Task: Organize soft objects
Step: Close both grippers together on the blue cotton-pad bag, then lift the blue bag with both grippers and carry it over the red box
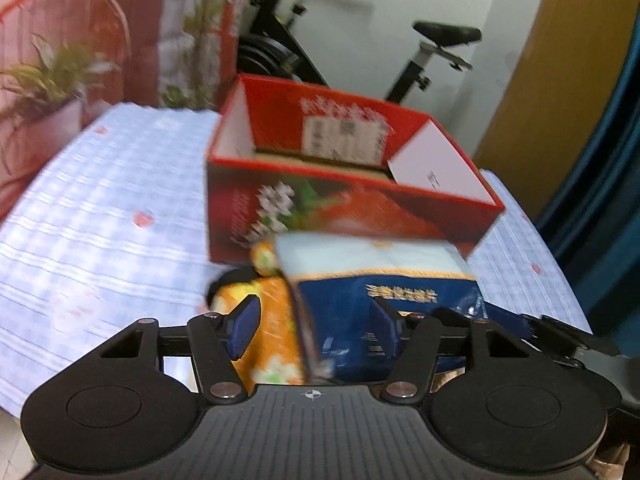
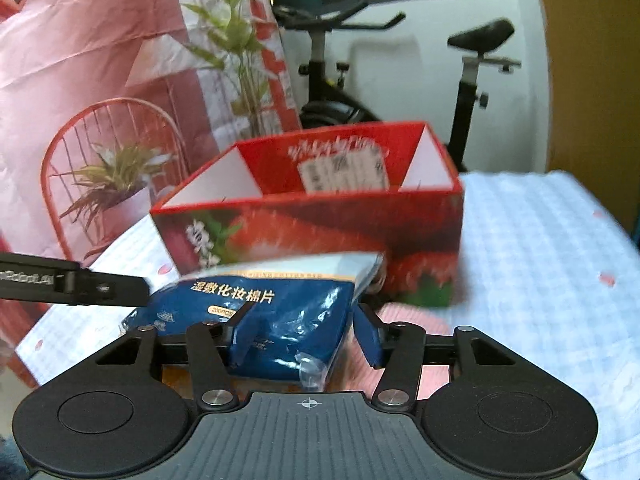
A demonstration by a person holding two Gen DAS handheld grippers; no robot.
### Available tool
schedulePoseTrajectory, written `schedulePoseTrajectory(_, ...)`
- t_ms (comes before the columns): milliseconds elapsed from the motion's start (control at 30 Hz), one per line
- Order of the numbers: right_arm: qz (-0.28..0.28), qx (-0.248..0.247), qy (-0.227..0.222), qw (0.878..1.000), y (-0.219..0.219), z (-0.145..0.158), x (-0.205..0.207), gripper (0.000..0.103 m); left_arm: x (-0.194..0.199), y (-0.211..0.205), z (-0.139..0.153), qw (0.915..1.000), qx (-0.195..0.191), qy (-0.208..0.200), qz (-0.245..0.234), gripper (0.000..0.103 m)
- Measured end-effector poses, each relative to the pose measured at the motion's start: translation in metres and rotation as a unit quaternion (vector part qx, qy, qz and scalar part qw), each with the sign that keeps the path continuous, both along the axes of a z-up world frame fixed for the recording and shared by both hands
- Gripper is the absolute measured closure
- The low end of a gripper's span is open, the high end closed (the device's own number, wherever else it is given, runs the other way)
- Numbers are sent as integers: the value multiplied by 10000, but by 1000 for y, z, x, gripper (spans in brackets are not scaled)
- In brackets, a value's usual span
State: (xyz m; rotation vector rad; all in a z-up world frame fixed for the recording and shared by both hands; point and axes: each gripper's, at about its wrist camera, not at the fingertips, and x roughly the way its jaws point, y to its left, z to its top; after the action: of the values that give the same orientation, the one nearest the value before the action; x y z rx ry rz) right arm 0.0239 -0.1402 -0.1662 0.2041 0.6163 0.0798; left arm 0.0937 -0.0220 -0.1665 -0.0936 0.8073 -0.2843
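Note:
A blue pack of cotton pads (image 1: 380, 280) (image 2: 280, 312) lies in front of an open red cardboard box (image 1: 344, 200) (image 2: 320, 224), partly on top of an orange printed packet (image 1: 276, 320). My left gripper (image 1: 314, 326) straddles the pack's left end. Its right pad is against the blue face, and its left pad sits beside the orange packet, short of the pack's edge. My right gripper (image 2: 308, 336) spans the pack's right end with both pads touching the plastic. In the right wrist view the left gripper (image 2: 120, 290) comes in from the left, and in the left wrist view the right gripper (image 1: 560, 332) comes in from the right.
A blue checked cloth (image 1: 100, 220) (image 2: 540, 260) covers the table. A potted plant (image 2: 116, 184) stands in a red wire chair (image 2: 116, 128) at the left. Behind the box are an exercise bike (image 1: 432, 52) and a pink sheet (image 2: 80, 40). A pink item (image 2: 412, 316) lies under the pack's right end.

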Motion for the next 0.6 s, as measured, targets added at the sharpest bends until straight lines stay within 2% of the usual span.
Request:
schedulePoseTrajectory(167, 91, 228, 82, 9997, -4, -12, -7, 58, 3, 2, -26, 9989, -287, 359, -47, 45)
schedulePoseTrajectory(333, 137, 255, 125, 9995, -6, -16, -6, 60, 4, 6, -36, 9973, -584, 434, -48, 48)
schedulePoseTrajectory(600, 130, 236, 171, 9995, -4, -20, -4, 61, 3, 6, -44, 9962, -720, 479, -105, 46)
